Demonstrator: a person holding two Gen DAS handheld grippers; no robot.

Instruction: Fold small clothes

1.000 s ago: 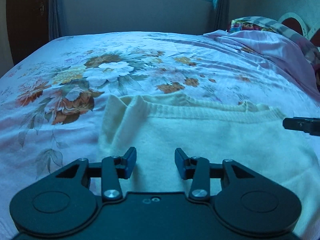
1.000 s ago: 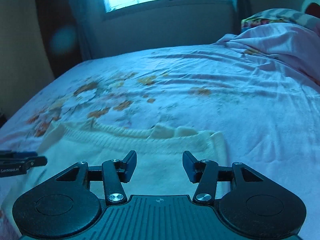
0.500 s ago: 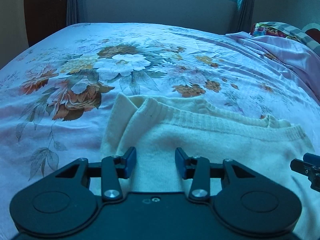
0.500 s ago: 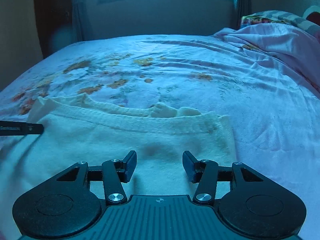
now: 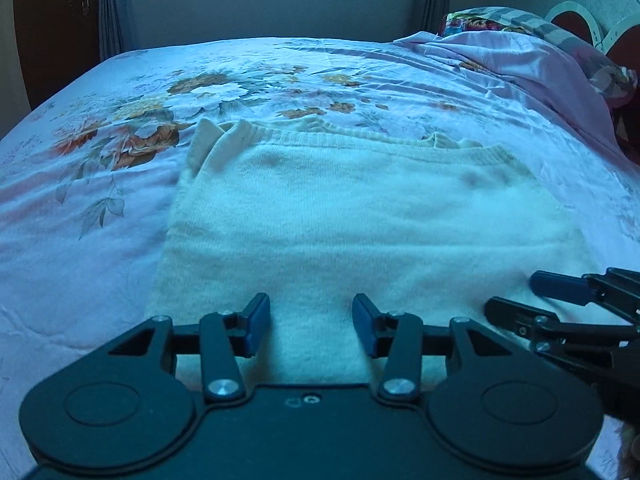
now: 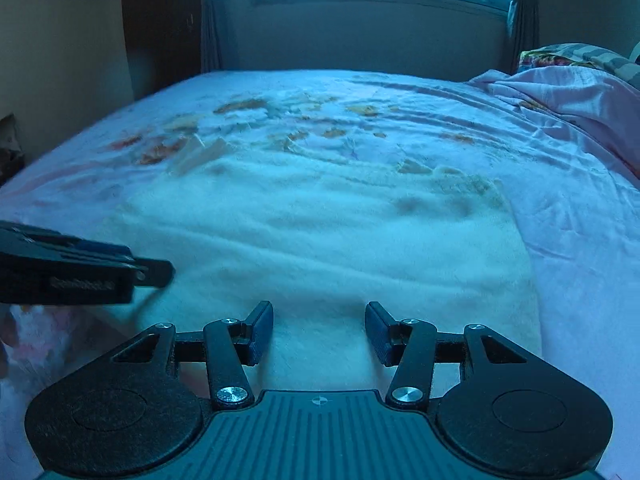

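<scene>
Both your left gripper [image 5: 311,330] and right gripper [image 6: 319,332] gape empty over the cream sweater [image 5: 360,216]. Pinch one knit layer only and the fold skews.

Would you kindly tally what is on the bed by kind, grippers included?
Cream knitted garment: 1
Floral bedsheet: 1
Pink blanket: 1
Patterned pillow: 1
Grippers: 2, the left gripper and the right gripper, both open
Total: 6

A sweater [image 5: 360,216] lies on the bed [image 5: 80,216], pillows [image 5: 520,56] behind it to the right.
</scene>
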